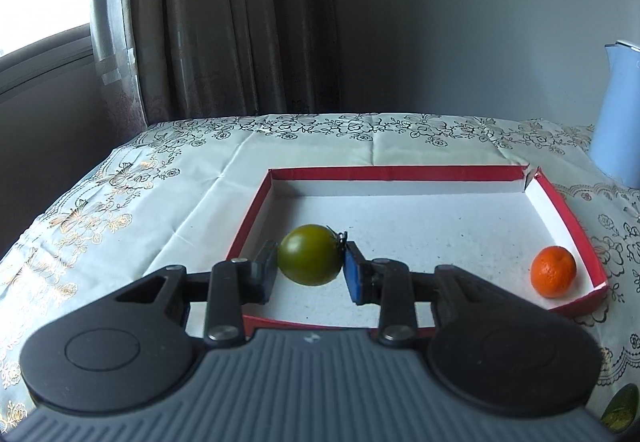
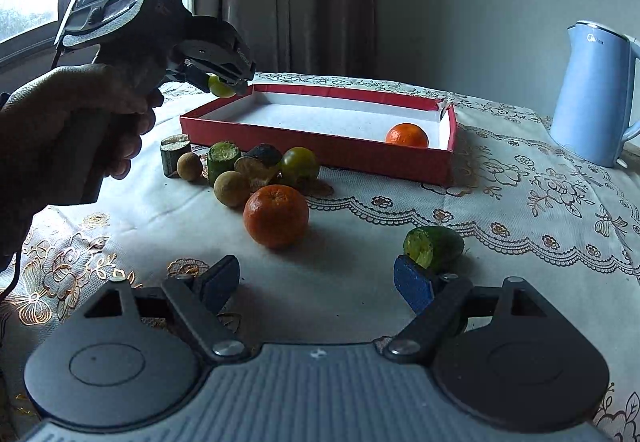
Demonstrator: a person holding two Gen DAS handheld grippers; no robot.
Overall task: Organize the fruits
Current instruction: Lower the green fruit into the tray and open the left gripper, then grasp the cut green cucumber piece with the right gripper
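Observation:
My left gripper [image 1: 310, 268] is shut on a green tomato [image 1: 310, 260] and holds it above the near left corner of the red box [image 1: 396, 173]. It shows in the right wrist view too, the left gripper [image 2: 224, 81] with the green tomato [image 2: 219, 86] over the box's [image 2: 320, 145] left end. One orange [image 1: 553, 270] lies in the box's right corner, also seen from the right [image 2: 407, 135]. My right gripper [image 2: 318, 282] is open and empty, low over the cloth. An orange [image 2: 276, 215] lies just ahead of it and a cucumber piece [image 2: 434, 246] touches its right finger.
A pile of fruits lies before the box: another green tomato [image 2: 300, 161], two longans [image 2: 231, 187], cucumber pieces [image 2: 222, 159], a dark fruit [image 2: 264, 153] and a cut stub [image 2: 175, 153]. A blue kettle [image 2: 592, 93] stands at the back right. The table edge drops at the left.

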